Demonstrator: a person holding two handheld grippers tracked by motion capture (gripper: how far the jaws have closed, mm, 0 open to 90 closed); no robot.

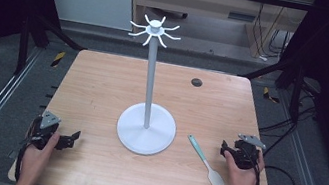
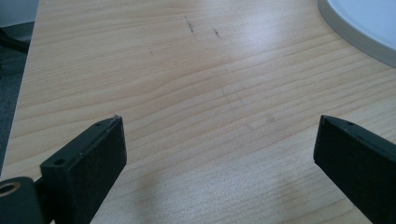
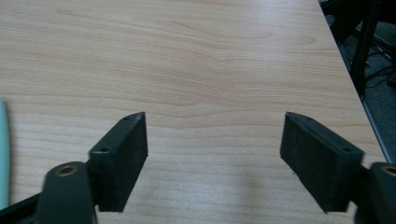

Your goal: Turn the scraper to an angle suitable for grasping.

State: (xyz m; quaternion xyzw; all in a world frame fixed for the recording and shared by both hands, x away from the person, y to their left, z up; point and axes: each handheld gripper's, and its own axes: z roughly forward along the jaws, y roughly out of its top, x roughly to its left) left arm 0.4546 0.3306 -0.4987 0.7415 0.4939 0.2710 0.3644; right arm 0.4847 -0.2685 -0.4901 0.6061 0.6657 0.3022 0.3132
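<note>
The right claw (image 1: 230, 149) is held with jaws apart and empty, the spatula (image 1: 206, 162) lying flat on the surface (image 1: 103, 82) just at its nine o'clock. The left claw (image 1: 69, 137) is likewise spread, empty. A thin handle could be missed or skidded toward the hook stand (image 1: 146, 128) if approached too high.

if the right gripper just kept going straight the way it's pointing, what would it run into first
Probably nothing on the table. The right gripper, jaws open, looks along bare wood toward the far edge. The spatula lies off to its left, outside that line, and the white stand sits further left still. Depth is hard to judge.
</note>
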